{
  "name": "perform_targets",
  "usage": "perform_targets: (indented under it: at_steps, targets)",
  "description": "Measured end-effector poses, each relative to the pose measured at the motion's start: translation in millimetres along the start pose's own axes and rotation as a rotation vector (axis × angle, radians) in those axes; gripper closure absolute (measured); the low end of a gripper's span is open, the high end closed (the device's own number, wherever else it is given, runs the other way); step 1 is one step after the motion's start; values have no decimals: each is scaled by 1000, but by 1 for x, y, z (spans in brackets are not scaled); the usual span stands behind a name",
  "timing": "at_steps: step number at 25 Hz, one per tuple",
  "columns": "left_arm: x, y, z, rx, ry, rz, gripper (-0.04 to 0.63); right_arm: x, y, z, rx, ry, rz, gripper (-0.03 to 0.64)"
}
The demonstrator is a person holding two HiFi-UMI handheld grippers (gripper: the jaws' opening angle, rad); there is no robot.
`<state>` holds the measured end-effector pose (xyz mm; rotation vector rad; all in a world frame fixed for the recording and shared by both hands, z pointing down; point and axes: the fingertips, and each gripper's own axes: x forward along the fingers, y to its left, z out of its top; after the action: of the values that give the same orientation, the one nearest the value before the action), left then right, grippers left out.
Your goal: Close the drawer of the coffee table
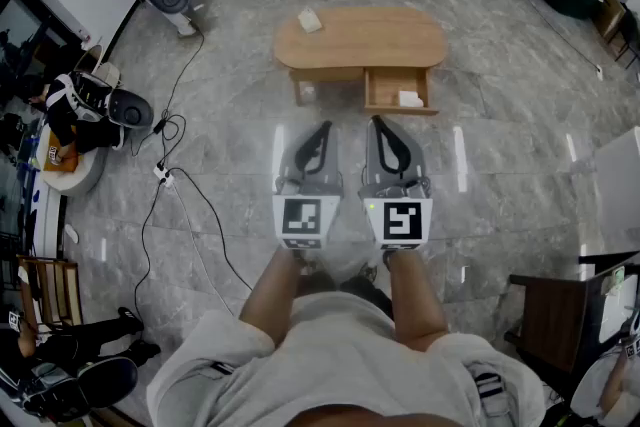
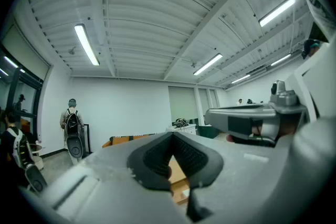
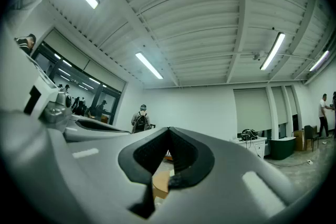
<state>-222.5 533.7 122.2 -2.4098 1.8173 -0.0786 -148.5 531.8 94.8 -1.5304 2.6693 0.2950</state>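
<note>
The drawer (image 1: 398, 91) is standing open while the left hand-held gripper (image 1: 321, 128) and right hand-held gripper (image 1: 380, 124) are hovering well short, pressed together, empty.

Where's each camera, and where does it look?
Head view: on the person's head, looking down at the coffee table and open drawer; forearms, left gripper, right gripper show.
Left gripper view: on that gripper, facing across the room; shut jaws show.
Right gripper view: likewise on its gripper; shut jaws show.
Shared: both show a backpack wearer.

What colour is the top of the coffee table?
The tabletop is light wood brown; best in the head view.
</note>
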Motion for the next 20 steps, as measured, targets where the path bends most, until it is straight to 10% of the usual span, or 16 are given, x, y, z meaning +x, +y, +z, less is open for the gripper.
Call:
perform_targets:
  at_steps: [20]
  targets:
    - [41,-67,-2,-6,9,-2,575,-21,-81,-11,45,-51,-37,611]
